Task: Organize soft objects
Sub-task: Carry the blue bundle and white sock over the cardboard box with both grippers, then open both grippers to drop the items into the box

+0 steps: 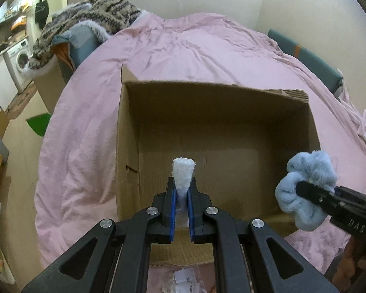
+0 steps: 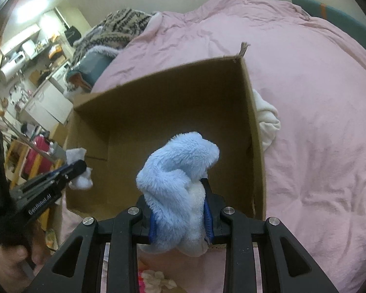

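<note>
An open cardboard box point(image 1: 214, 122) stands on a pink duvet, and its floor shows nothing lying on it. My left gripper point(image 1: 182, 182) is over the box's near part, shut on a small white fuzzy piece point(image 1: 183, 171) that sticks out past the fingertips. My right gripper point(image 2: 180, 195) is shut on a fluffy light blue soft item point(image 2: 178, 168), held above the box point(image 2: 158, 112). From the left wrist, the right gripper point(image 1: 302, 189) and the blue item point(image 1: 307, 171) hang at the box's right wall. The right wrist view shows the left gripper point(image 2: 81, 168) with its white piece point(image 2: 81, 183) at the box's left edge.
The pink duvet point(image 1: 195, 44) covers the whole bed. A white cloth point(image 2: 268, 119) lies against the box's right outer wall. A patterned knit heap point(image 1: 92, 14) sits at the bed's far left. A plastic packet point(image 1: 183, 280) lies below my left gripper. Floor and kitchen units are to the left.
</note>
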`<act>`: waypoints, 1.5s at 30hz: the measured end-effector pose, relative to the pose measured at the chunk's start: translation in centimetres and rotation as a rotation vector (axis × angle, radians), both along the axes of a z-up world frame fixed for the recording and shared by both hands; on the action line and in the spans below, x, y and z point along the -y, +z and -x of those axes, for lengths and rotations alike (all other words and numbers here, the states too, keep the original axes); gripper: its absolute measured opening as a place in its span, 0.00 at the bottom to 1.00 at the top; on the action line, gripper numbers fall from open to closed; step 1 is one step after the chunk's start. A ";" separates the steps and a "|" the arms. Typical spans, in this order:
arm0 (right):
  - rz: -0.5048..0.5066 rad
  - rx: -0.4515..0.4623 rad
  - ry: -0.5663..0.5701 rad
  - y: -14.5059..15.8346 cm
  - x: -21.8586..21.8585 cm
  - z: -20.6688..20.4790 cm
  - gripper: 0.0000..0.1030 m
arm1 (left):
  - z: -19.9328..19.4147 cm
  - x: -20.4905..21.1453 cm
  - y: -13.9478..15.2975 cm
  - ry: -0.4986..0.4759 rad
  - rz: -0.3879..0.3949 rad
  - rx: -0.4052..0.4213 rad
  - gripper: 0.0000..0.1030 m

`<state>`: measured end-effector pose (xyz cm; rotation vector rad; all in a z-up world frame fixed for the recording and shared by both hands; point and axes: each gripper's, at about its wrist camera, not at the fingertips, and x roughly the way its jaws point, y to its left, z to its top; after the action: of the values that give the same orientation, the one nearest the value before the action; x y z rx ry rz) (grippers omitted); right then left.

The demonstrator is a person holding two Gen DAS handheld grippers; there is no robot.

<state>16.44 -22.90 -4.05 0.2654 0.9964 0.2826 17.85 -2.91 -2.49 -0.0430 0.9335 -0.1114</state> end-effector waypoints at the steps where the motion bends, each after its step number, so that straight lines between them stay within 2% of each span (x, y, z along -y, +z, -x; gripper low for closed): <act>1: 0.010 -0.003 0.004 -0.2 -0.1 0.0 0.31 | 0.0 -0.1 -0.2 0.001 0.011 -0.004 0.08; 5: 0.043 -0.004 0.009 -0.6 -0.6 -0.2 0.31 | 0.0 0.2 -0.3 -0.016 0.011 0.003 0.08; 35: 0.033 -0.005 0.006 -0.9 -0.4 0.0 0.34 | 0.1 0.8 -0.9 -0.020 0.000 -0.004 0.08; 39: 0.030 -0.006 0.014 -0.9 -0.6 0.1 0.41 | 0.1 0.8 -1.0 -0.020 -0.003 -0.006 0.09; 43: 0.036 -0.003 0.019 -0.8 -0.7 0.1 0.42 | 0.0 0.7 -1.0 -0.016 -0.004 -0.008 0.09; 45: 0.028 -0.004 0.019 -0.8 -0.7 0.1 0.46 | 0.0 0.7 -1.1 -0.015 -0.005 -0.010 0.10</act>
<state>16.35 -22.18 -4.83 0.2314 1.0063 0.2852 17.84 -3.60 -3.55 -0.0317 0.9446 -0.1230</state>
